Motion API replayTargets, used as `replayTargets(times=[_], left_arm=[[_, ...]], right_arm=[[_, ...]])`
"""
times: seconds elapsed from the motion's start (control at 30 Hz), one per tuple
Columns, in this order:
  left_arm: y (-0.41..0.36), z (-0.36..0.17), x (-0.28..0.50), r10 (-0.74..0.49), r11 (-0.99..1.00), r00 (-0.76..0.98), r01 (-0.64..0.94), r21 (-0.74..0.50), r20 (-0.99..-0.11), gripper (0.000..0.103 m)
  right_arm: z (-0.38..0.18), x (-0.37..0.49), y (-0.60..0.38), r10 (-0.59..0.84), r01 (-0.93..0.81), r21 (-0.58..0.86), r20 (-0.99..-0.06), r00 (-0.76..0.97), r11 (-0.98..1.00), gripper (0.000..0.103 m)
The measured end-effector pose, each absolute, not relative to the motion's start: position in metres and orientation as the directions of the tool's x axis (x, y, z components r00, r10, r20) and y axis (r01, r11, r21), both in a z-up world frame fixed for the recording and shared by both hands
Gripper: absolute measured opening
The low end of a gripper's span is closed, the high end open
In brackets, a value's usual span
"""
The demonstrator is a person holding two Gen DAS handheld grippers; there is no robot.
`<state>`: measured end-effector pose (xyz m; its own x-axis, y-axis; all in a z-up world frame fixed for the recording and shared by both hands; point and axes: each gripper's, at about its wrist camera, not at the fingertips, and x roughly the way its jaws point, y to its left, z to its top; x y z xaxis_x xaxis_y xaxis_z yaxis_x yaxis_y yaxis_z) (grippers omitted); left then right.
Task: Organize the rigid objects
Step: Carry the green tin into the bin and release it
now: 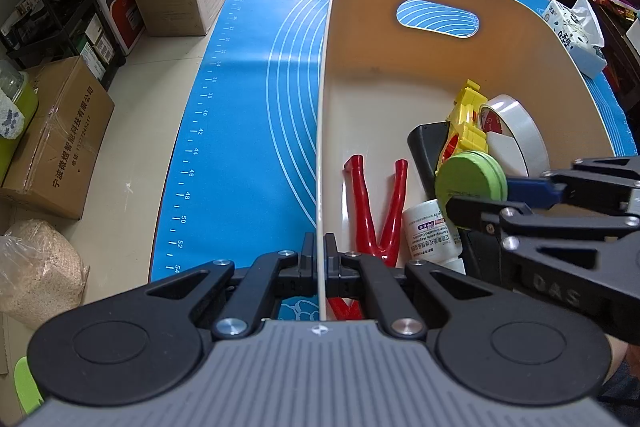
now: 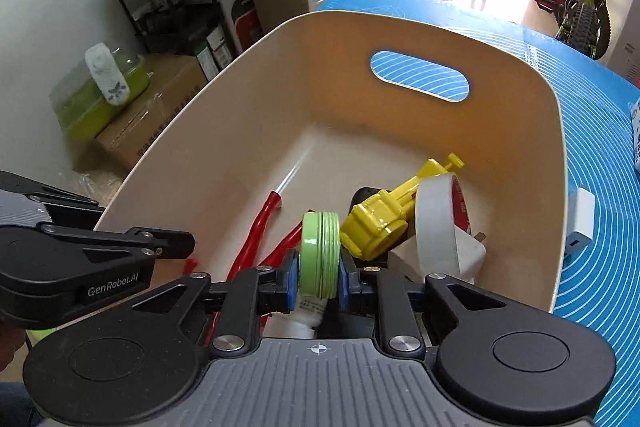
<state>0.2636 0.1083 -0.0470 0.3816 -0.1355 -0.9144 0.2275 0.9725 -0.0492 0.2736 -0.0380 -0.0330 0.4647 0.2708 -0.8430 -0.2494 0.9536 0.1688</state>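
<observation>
Fingers of the left gripper (image 1: 320,247) pinch the beige plastic bin's wall (image 1: 322,131) to steady it on the blue table mat (image 1: 240,107), while the right gripper (image 2: 319,273), fingers slightly spread, brackets the round green lidded tin (image 2: 320,253) above the bin's clutter.

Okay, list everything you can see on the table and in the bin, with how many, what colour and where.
mat: one, blue, covers the table
bin: one, cream, on the mat
pliers: one, red handles, in the bin, left
bottle: one, white, in the bin, near end
tin: one, green, above the bottle
toy: one, yellow, in the bin, right
tape: one roll, white, beside the toy
plug: one, white, behind the tape
adapter: one, white, on the mat outside the bin
tissue pack: one, white, mat's far right
left hand-held gripper: shut on the bin wall
right hand-held gripper: tin between its pads
</observation>
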Motion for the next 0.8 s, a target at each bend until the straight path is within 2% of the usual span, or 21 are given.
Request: replayTargets(times=[0.07,0.23,0.37,0.53,0.7,0.8], left_arm=[[0.108,-0.047,0.264,-0.133,0.973,0.381,0.227,-0.047,-0.915,0.003],[0.108,-0.047,0.264,-0.134,0.973,0.381,0.227,-0.048,-0.915,0.003],[0.107,-0.047,0.265,-0.135,0.973,0.38,0.226,-0.049,-0.915,0.003],[0.106,-0.047,0.264,-0.13,0.973,0.381,0.226,-0.044,-0.915,0.003],[0.106,-0.047,0.264,-0.13,0.973,0.381,0.226,-0.044,-0.915,0.003],[0.106,-0.047,0.264,-0.131,0.973,0.381,0.225,-0.046,-0.915,0.003]], right_arm=[[-0.028,0.269,-0.042,0.273,-0.255,0.164,-0.831,0.485,0.953,0.056],[-0.005,0.257,-0.057,0.254,-0.259,0.126,-0.794,0.552,0.958,0.064],[0.019,0.251,-0.083,0.227,-0.213,0.117,-0.749,0.622,0.97,0.067],[0.035,0.255,-0.127,0.116,-0.087,0.077,-0.705,0.699,0.993,0.068],[0.021,0.267,-0.166,-0.017,0.045,0.025,-0.662,0.75,0.999,0.069],[-0.002,0.278,-0.183,-0.046,0.089,0.028,-0.68,0.731,0.996,0.069]])
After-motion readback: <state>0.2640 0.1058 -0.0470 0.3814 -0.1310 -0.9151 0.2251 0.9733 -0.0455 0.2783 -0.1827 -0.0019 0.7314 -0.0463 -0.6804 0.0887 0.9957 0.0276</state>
